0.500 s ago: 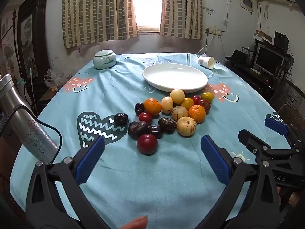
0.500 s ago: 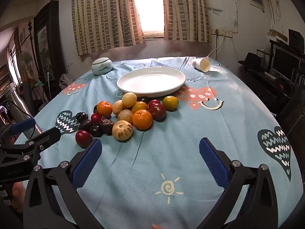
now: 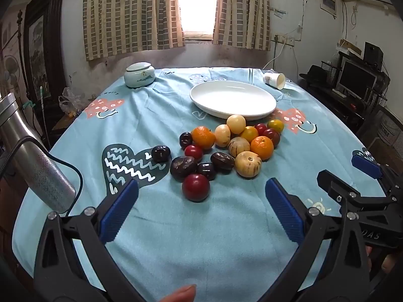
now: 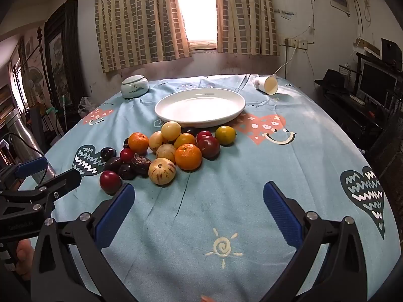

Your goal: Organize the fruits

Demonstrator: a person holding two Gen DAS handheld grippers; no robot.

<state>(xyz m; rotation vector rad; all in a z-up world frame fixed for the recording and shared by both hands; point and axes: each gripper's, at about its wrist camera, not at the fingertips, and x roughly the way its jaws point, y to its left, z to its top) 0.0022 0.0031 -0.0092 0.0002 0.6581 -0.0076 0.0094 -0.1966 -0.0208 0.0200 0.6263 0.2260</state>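
Daylight pours through the window [image 3: 197, 5] between the curtains [image 3: 133, 15], blown out to plain white in both views. The room's corners stay dim. The white plate [image 4: 176, 108] shows a soft sheen, and the fruits [image 3: 226, 148] cast faint shadows on the tabletop [image 3: 201, 239]. Fisheye bending curves the walls and tabletop edge; focus is sharp throughout.

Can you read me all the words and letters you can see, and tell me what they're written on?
"worry": on the tablecloth, beside the lidded jar.
"DAS": on the right gripper, start hidden.
Left gripper label: too blurred.
Tipped paper cup print: too small.
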